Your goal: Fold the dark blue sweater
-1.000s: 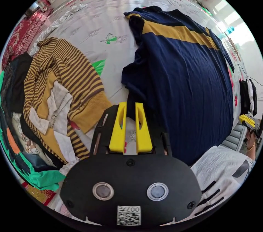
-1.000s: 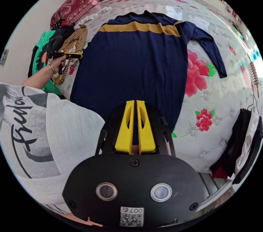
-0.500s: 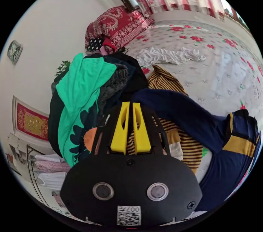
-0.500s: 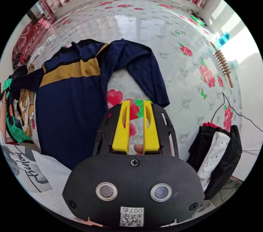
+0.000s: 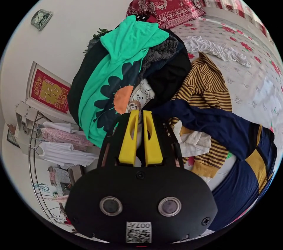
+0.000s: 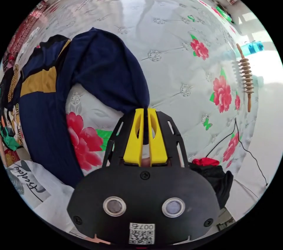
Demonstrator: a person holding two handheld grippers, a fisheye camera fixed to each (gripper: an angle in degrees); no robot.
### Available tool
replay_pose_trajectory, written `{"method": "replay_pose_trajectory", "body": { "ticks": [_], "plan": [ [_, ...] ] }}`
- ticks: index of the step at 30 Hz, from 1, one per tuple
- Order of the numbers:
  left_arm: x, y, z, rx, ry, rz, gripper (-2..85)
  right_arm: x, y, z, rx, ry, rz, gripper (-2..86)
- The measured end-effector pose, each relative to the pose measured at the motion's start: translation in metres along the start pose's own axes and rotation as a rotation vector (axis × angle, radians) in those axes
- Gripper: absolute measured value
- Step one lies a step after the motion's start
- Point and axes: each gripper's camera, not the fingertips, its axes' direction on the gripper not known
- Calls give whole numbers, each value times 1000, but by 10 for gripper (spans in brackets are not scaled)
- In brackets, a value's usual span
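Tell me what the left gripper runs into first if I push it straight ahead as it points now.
Probably the heaped clothes pile: the left gripper aims at the white printed garment beside the green flowered top. Depth is unclear, so the gap is hard to judge.

The sweater [image 6: 44, 108] lies spread on the bed [image 6: 177, 26], one sleeve [image 6: 112, 73] reaching to the right hand-held gripper [image 6: 144, 114], the other sleeve [image 5: 212, 123] draped across a striped garment [image 5: 206, 85] beside it. Behind that garment a heap of clothes [image 5: 123, 70] rises against the wall [image 5: 59, 11], pillows [image 5: 165, 5] beyond. A corded black bundle [image 6: 215, 176] sits at the bed's edge.
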Motion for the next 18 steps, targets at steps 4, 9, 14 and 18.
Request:
{"method": "replay_pose_trajectory", "body": {
  "ticks": [4, 9, 14, 18],
  "plan": [
    [3, 19, -24, 52, 55, 26, -7, 68, 12, -27, -79, 228, 100, 5],
    [60, 38, -47, 118, 156, 207, -10, 144, 30, -24, -235, 207, 357, 14],
    [130, 41, -72, 195, 300, 472, -10, 165, 45, -27, -229, 206, 487, 32],
    [196, 30, -73, 193, 440, 700, -10, 153, 45, -56, -26, 216, 469, 39]
  ]
}}
